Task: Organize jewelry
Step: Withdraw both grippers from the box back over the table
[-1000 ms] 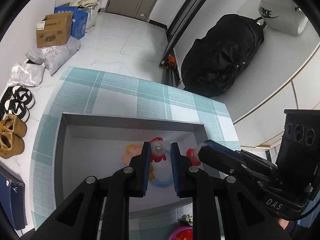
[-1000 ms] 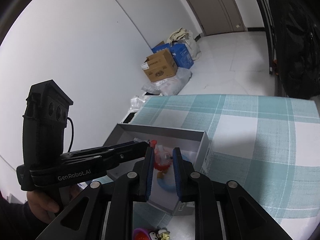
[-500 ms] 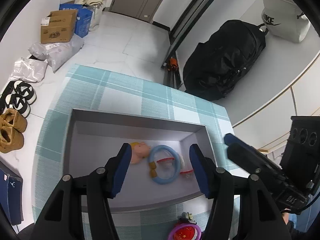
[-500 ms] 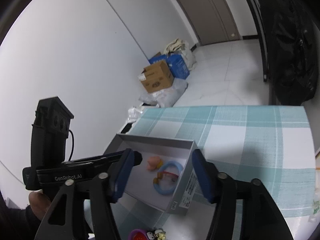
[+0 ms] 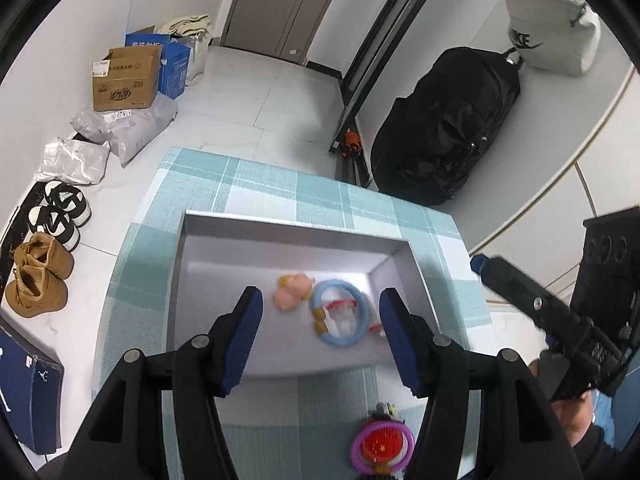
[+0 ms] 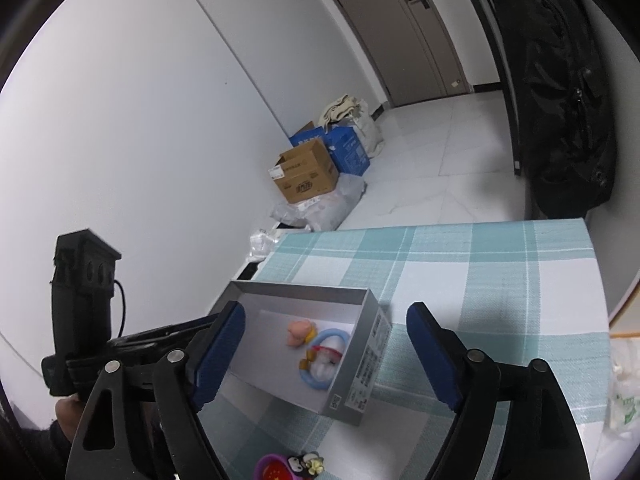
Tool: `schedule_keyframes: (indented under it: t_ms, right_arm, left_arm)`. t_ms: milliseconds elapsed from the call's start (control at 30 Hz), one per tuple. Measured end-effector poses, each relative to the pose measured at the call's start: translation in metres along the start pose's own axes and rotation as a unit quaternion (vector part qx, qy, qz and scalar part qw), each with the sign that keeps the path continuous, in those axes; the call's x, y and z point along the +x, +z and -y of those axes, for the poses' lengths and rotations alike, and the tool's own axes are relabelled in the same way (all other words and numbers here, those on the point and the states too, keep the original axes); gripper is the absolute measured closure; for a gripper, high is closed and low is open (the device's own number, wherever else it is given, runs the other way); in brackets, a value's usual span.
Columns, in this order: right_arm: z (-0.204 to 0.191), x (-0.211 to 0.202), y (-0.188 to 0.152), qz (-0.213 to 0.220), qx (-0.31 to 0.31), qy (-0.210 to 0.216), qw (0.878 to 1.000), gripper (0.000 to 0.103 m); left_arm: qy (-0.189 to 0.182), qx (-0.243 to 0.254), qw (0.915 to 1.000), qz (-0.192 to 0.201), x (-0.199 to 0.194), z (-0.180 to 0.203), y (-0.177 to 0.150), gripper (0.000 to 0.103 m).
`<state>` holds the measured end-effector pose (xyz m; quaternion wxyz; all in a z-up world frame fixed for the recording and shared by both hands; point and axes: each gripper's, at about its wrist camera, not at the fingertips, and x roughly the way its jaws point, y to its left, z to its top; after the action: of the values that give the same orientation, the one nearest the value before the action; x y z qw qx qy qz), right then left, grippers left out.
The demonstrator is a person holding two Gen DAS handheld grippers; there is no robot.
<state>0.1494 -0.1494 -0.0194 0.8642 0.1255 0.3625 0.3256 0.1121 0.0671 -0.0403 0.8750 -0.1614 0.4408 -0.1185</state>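
A grey open box sits on the teal checked tablecloth. Inside lie a blue ring bracelet with a red-and-clear charm and a pink figure. A purple ring with a red centre lies on the cloth in front of the box. My left gripper is open and empty above the box's near edge. My right gripper is open and empty, raised above the box from its right side.
The tablecloth ends at the far and left table edges. On the floor are cardboard boxes, plastic bags, shoes and a black bag. A plastic bag lies at the table's right.
Both grippers were shut together on the red-and-clear charm over the box a second ago; they have opened, let it fall into the box, and drawn back upward.
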Motion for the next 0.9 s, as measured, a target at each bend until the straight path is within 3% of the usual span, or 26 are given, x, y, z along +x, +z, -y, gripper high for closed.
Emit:
schedule_keyframes:
  t_ms: [167,467,600,900]
  right_arm:
    - [0.001,-0.011,-0.005,0.007,0.003,-0.01,1.0,0.013]
    - [0.004,-0.034,-0.024,0.002,0.017,-0.031,0.999,0.007]
    - [-0.001,-0.052,-0.032,0.014,0.011,-0.039,0.999,0.002]
    - [-0.003,-0.066,-0.05,-0.002,0.017,-0.06,0.998,0.002]
  left_arm:
    - [0.014,0.012,0.9998,-0.004,-0.01,0.009,-0.018,0.047]
    - [0.006,0.044,0.9989,-0.011,-0.033,0.032,-0.052,0.045]
    - [0.004,0.055,0.9979,-0.034,-0.034,0.04,-0.072,0.033]
    - [0.004,0.076,0.9924,-0.097,-0.026,0.051,-0.103,0.032]
